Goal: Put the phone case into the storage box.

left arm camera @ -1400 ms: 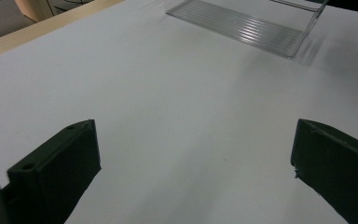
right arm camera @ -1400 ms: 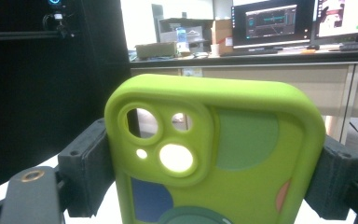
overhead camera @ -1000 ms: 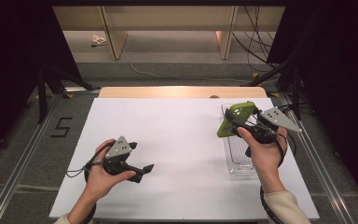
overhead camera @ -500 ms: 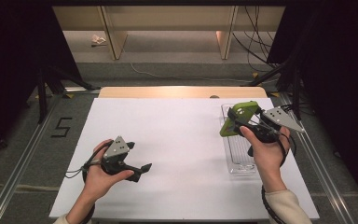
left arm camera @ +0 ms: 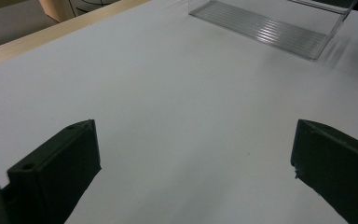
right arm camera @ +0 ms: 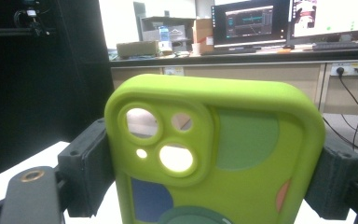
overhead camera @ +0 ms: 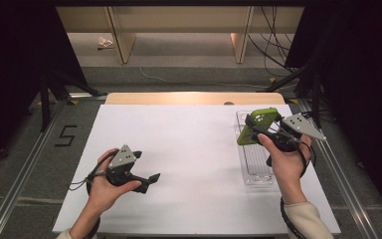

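The green phone case (overhead camera: 257, 124) is pinched by the right tongs (overhead camera: 252, 127) and held up above the clear tray (overhead camera: 256, 169). It is not put down yet. The left tongs (overhead camera: 148, 180) are spread wide, empty, over the tabletop (overhead camera: 189, 149).

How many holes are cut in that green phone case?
4 in the green phone case, clamped in the right gripper: a large one upper left, a smaller one to its right, a large one below, a tiny one lower left. The case's lower part is out of frame.
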`<action>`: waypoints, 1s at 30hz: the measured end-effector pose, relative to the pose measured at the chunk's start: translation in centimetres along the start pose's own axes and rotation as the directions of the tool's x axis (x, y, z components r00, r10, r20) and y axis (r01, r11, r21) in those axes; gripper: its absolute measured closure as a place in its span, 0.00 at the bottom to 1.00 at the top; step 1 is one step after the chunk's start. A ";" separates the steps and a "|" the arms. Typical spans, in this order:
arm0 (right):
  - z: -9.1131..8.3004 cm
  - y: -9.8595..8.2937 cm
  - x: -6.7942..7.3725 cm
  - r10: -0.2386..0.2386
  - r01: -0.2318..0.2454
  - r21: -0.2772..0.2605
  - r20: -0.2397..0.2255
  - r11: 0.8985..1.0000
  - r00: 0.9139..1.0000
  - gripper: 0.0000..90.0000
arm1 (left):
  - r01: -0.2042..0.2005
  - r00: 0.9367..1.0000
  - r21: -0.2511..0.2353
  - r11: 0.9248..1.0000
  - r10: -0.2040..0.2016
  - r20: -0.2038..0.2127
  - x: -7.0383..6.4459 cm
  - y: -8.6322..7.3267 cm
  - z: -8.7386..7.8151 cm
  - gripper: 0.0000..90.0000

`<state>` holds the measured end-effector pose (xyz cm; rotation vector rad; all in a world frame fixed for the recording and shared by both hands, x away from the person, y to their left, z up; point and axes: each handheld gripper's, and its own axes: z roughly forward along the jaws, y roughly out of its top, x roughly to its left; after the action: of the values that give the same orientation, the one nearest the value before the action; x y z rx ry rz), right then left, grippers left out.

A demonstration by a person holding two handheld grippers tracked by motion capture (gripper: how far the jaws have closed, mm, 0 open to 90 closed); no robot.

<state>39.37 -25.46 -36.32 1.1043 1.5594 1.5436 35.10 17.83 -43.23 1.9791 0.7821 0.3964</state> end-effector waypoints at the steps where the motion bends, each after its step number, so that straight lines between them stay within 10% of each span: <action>1: 0.0 0.0 0.0 -0.002 0.002 0.001 0.002 1.000 1.000 0.20 | 0.000 1.000 0.000 1.000 0.000 0.000 0.0 0.0 0.0 0.01; 30: -0.2 0.1 -1.1 -0.007 0.007 0.009 0.046 1.000 0.999 0.20 | 0.001 1.000 -0.002 1.000 -0.001 -0.005 0.1 -0.1 -0.1 0.01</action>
<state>39.63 -26.57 -36.36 1.1299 1.5388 1.4978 35.08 17.94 -43.25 1.9762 0.7851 0.4012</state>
